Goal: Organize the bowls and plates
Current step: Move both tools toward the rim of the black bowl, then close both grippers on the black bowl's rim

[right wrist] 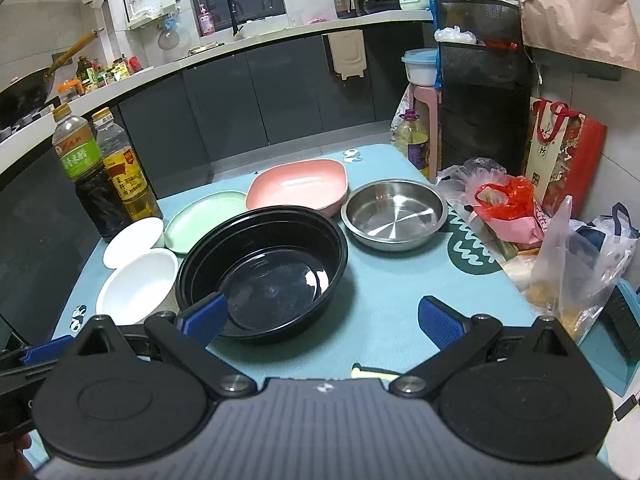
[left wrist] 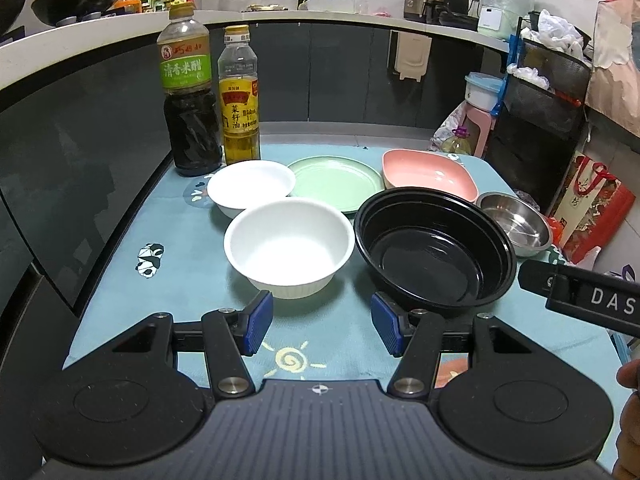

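Spreading across the blue tablecloth [left wrist: 192, 240], the dishes sit apart, unstacked. Largest is the black bowl [left wrist: 434, 246] at near right: light, stiff, glossy plastic, probably slippery, best pinched at its rim. Far behind lie the pink dish [left wrist: 428, 174] and green plate [left wrist: 334, 182]. Two white bowls [left wrist: 290, 250] at left look light. Smallest, the steel bowl [right wrist: 396, 214] sits far right. Left gripper [left wrist: 322, 322] and right gripper [right wrist: 322, 318] both gape wide, holding nothing.

bare cloth [right wrist: 384, 280] r of black bowl [right wrist: 264, 268]; bottles [left wrist: 196, 100] crowding far-l corner
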A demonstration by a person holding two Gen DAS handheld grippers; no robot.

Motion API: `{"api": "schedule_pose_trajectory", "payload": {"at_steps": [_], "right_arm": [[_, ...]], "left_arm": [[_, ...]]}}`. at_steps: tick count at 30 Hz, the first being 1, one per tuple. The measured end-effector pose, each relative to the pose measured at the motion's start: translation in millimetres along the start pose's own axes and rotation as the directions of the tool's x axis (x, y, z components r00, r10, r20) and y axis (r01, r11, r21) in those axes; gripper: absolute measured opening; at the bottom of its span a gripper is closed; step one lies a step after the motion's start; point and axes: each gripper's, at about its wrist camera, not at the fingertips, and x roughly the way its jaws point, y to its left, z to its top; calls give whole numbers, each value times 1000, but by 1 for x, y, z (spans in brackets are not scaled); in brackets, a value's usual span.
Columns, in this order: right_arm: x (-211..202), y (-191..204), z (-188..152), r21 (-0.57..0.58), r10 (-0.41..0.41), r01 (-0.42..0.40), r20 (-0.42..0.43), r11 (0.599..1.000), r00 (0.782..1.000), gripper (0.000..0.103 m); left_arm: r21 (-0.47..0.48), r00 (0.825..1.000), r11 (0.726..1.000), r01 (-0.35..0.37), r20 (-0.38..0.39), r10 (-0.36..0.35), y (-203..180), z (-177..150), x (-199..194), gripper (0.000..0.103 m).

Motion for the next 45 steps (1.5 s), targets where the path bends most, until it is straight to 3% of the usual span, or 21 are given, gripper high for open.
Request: {"api": "schedule_pose_trajectory", "payload": {"at_steps": [12, 15, 19, 27, 38, 41, 43, 44, 45], "right_arm": [[25, -6, 4, 20, -5, 6, -43, 1000, 999, 50], [29, -10, 6, 17, 32, -31, -65, 999, 997, 49], [37, -23, 15, 71, 66, -59, -103, 996, 992, 49], [62, -35, 24, 118, 61, -43, -151, 992, 987, 45], [86, -39, 31, 121, 63, -40, -189, 992, 980, 45], [90, -40, 31, 120, 62, -40, -190, 992, 980, 45], [93, -38, 31, 105, 64, -45, -188, 993, 980, 31], [94, -36, 30, 91, 69, -52, -197, 995, 978, 12], [95, -35, 30, 85, 77, -61, -207, 995, 975, 6]], "left_arm": [[-18, 999, 1000, 11, -47, -11, 0, 7, 24, 52], [-58, 995, 996, 64, -70, -68, 3, 11, 29, 51], [-139, 978, 978, 154, -121, -171, 4, 20, 41, 50], [-169, 953, 963, 211, -184, -241, -11, 32, 66, 50], [-185, 943, 965, 188, -242, -230, -18, 40, 95, 48], [-160, 948, 970, 181, -236, -216, -21, 41, 99, 34], [-135, 951, 975, 177, -231, -205, -24, 41, 101, 17], [-128, 951, 975, 182, -230, -208, -25, 40, 102, 17], [-123, 952, 975, 183, -226, -207, -25, 40, 102, 17]]}}
